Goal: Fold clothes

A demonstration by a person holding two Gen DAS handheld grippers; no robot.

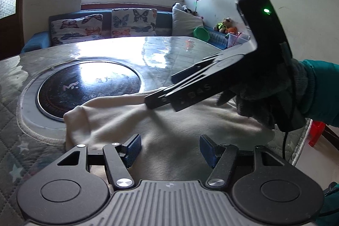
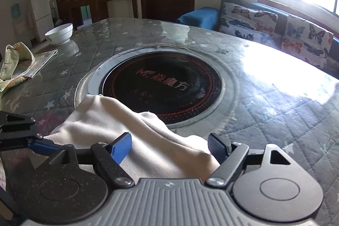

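Note:
A cream garment (image 1: 169, 120) lies crumpled on the quilted table cover (image 1: 12, 120), and its far edge reaches the round black hotplate (image 1: 89, 86). My left gripper (image 1: 170, 147) hovers low over the cloth, open, with its blue pads apart and nothing pressed between them. In the left wrist view my right gripper (image 1: 164, 92) reaches in from the right over the garment's far part, held by a gloved hand (image 1: 264, 99) in a teal sleeve. In its own view the right gripper (image 2: 169, 147) stands open, with a fold of the garment (image 2: 135, 137) lying between the fingers. A blue finger (image 2: 42, 146) of the left gripper shows at the left edge.
The hotplate (image 2: 161, 86) is set into the middle of the table. A patterned cloth (image 2: 17, 63) and a white bowl (image 2: 59, 33) sit at the far left. A sofa with butterfly cushions (image 2: 275, 29) runs behind the table. A red stool (image 1: 316, 132) stands off the table's right edge.

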